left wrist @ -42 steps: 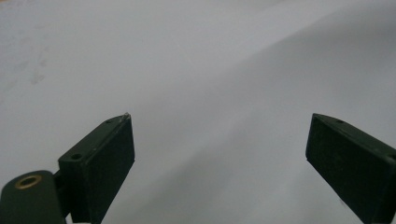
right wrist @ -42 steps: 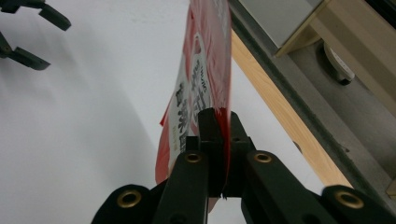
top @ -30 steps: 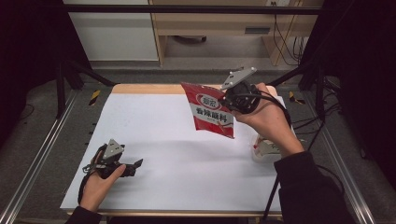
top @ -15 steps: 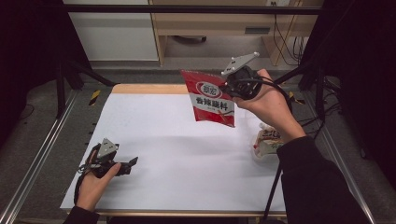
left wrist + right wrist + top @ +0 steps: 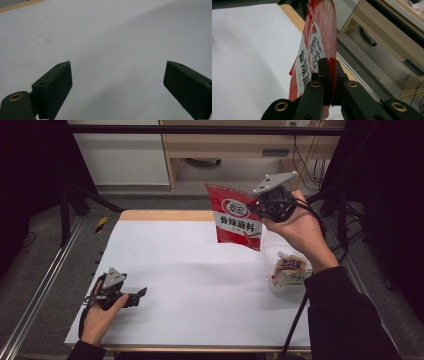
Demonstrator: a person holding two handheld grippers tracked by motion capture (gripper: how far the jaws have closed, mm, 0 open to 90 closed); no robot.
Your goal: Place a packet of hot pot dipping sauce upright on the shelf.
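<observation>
A: Change since the earlier frames — the right gripper point(image 5: 260, 210) has carried the red packet point(image 5: 235, 217) up and toward the far edge of the table point(image 5: 165, 245); the left gripper point(image 5: 135, 296) has drifted slightly toward the near-left corner.

B: Clearance?

A: The white tabletop between the two hands is bare. The wooden far edge point(image 5: 165, 215) lies just below and behind the packet in the high view. Beyond the far edge stands a wooden desk point(image 5: 235, 150). A metal rail point(image 5: 45, 285) runs along the left side.

B: Packet relative to the tool?

A: The packet hangs in the air over the far right part of the table, well clear of the surface. In the right gripper view the jaws are closed flat on the packet's point(image 5: 319, 45) edge — the foil is pinched between the pads, and the packet extends away from the gripper point(image 5: 329, 82), tilted.

B: Left tool?

A: Jaws spread wide, nothing between them; the left gripper point(image 5: 117, 82) sits low over bare white table.

B: Containers?

A: None. A second, pale pouch point(image 5: 290, 270) lies on the table by the right forearm, near the right edge, well apart from the red packet.
</observation>
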